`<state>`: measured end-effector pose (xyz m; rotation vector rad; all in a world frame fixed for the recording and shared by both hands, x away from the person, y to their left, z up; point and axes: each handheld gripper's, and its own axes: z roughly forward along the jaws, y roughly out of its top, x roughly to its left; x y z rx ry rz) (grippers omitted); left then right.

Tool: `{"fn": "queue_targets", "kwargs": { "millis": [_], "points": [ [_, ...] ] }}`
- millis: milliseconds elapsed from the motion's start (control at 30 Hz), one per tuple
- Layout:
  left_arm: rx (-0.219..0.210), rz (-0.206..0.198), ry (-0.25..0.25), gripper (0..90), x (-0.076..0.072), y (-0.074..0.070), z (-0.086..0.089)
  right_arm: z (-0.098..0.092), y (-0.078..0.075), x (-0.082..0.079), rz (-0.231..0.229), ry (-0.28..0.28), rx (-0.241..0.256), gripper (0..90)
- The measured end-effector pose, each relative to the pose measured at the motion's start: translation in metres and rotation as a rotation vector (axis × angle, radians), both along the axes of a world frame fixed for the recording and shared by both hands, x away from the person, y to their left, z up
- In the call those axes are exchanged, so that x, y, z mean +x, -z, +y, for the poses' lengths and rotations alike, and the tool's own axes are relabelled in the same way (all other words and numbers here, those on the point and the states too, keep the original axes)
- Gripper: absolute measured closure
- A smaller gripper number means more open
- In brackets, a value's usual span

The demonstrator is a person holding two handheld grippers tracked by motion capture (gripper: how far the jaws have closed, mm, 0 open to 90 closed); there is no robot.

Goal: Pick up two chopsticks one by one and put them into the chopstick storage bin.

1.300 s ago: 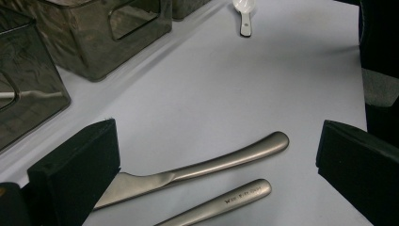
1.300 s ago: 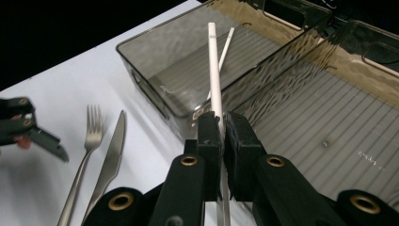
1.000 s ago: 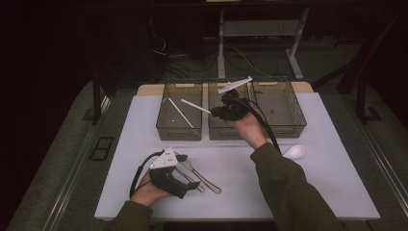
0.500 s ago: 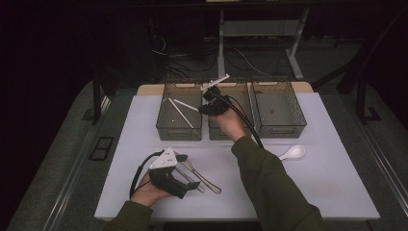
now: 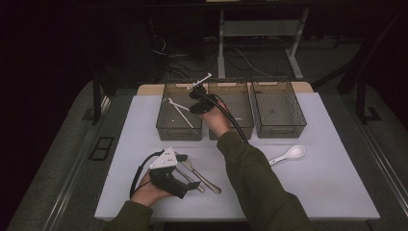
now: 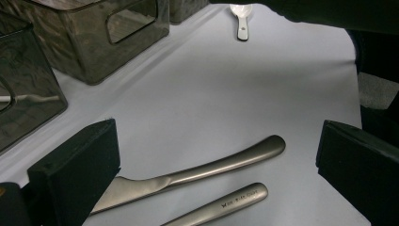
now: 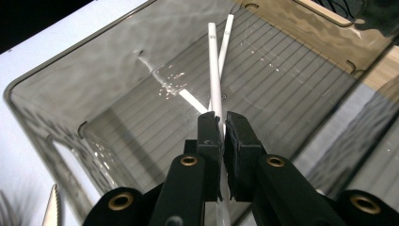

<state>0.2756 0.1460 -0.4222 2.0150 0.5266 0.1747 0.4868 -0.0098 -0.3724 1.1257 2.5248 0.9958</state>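
Right gripper [image 7: 221, 123]: black two-jaw tool, held over the left bin; jaws clamped narrow on a thin white plastic chopstick [image 7: 214, 70], which runs forward from the pads above the bin floor.
Left gripper [image 5: 185, 179]: black two-jaw tool with a grey three-cornered plate on top, resting near the table's front edge; jaws spread wide, nothing between the pads.
Left bin [image 5: 168, 126]: smoky clear plastic box with a ribbed floor, leftmost of three set in a row at the far side of the table; holds loose white chopsticks [image 5: 179, 110] lying crossed on its floor.
Middle bin [image 5: 243, 108]: same make, partly covered by the right hand.
Right bin [image 5: 279, 108]: same make.
Matte steel table knife [image 6: 197, 172]: lies flat between the left gripper's jaws, touching neither pad.
Second steel handle [image 6: 221, 205]: just beside the knife, with small engraved lettering.
White ceramic soup spoon [image 5: 288, 154]: on the table, to the right of the forearm, well apart from both grippers.
White table [image 5: 332, 183]: bears all of the above.
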Motion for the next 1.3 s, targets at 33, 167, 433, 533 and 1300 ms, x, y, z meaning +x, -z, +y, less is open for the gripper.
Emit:
{"fn": "queue_targets", "kwargs": {
  "millis": [33,167,433,533,1300],
  "points": [
    [-0.001,0.000,0.000,0.0,0.000,0.000,0.000,0.002,0.001,0.001,0.001,0.001,-0.004,85.0],
    [-0.006,-0.002,-0.002,0.0,0.000,0.000,0.000,0.010,0.006,0.005,0.011,0.012,-0.007,85.0],
    [-0.013,-0.007,-0.004,0.0,0.000,-0.001,0.000,0.018,0.012,0.007,0.002,0.030,-0.018,84.7],
    [-0.012,-0.007,-0.003,0.0,0.000,-0.001,0.000,0.017,0.012,0.008,0.008,0.031,-0.012,84.2],
    [-0.001,-0.011,-0.003,0.0,0.000,-0.001,0.000,-0.018,-0.013,-0.017,0.028,-0.074,0.161,52.6]
  ]
}}
